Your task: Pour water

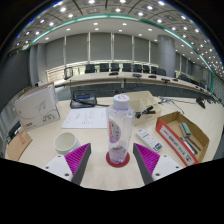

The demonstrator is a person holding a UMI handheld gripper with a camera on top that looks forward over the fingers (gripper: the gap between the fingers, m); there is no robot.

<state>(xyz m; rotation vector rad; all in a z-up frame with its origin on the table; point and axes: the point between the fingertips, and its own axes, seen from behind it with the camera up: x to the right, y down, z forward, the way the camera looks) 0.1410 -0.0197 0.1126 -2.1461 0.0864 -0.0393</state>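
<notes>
A clear plastic water bottle (120,125) with a white cap stands upright on a round red coaster (119,159) on the pale table (110,175). It stands between my gripper's (113,160) two fingers, with a gap at each side. The gripper is open, and its magenta pads (76,160) flank the bottle's base. A small white cup (65,142) sits on the table to the left, just beyond the left finger.
An open cardboard box (183,137) with items inside lies to the right. Papers (86,117) lie behind the cup, a white box (37,104) stands at the far left, and small items (148,135) lie right of the bottle. Desks and chairs fill the room behind.
</notes>
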